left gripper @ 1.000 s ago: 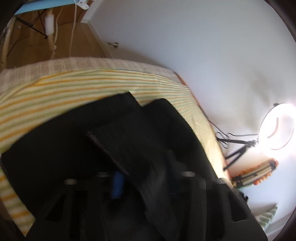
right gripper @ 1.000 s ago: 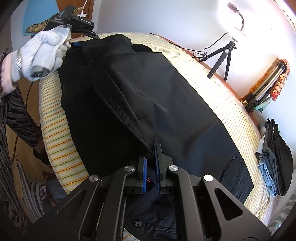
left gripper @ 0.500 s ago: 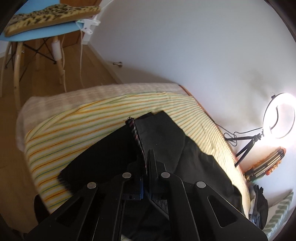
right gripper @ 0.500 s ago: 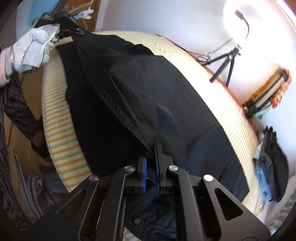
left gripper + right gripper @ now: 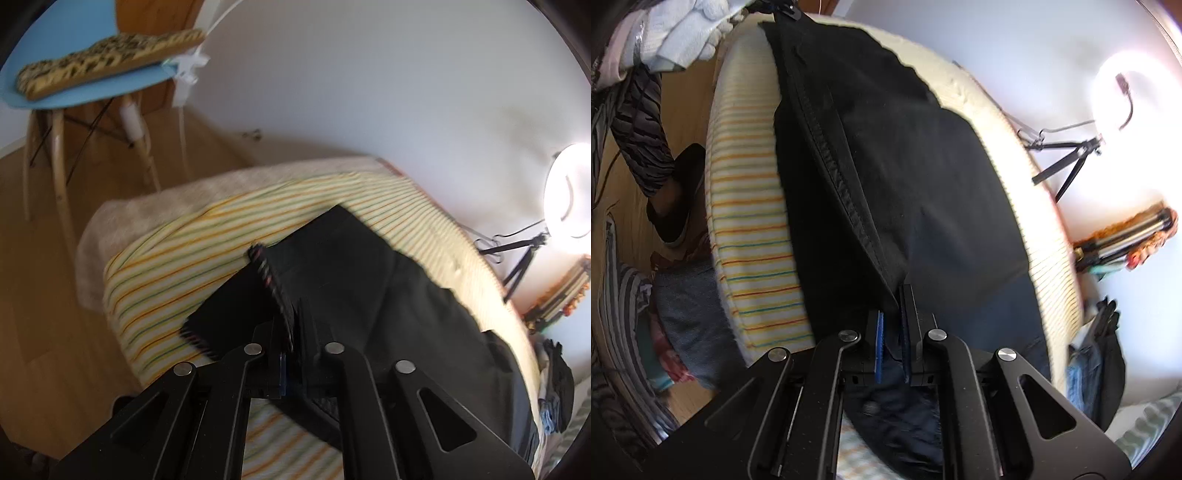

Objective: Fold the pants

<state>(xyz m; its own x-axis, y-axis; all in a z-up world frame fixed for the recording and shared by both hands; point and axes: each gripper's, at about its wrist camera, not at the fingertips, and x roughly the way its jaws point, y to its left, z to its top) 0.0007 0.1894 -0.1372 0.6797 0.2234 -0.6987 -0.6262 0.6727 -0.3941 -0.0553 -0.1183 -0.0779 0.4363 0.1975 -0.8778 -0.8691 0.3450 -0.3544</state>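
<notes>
Left gripper (image 5: 293, 328): its jaws have just been opening a little, yet the hem edge of the black pants (image 5: 354, 280) sits pinched between them, probably so the leg end can be set down squarely.
Pants: they lie along the striped bed cover (image 5: 173, 266), stretching ahead of the left jaws and off to their right; one leg seems to be laid over the other lengthwise.
Right gripper (image 5: 892, 325): jaws pressed nearly together on a seam edge of the pants, apparently at the waist end (a button shows just below the jaws), which keeps the cloth taut along its length.
Gloved hand (image 5: 683, 33): far ahead of the right jaws, up left, holding the other gripper's handle.
Hard to make out: the left view is motion-blurred; the gripper bodies hide the cloth beneath them, so the waistband is cut off.
</notes>
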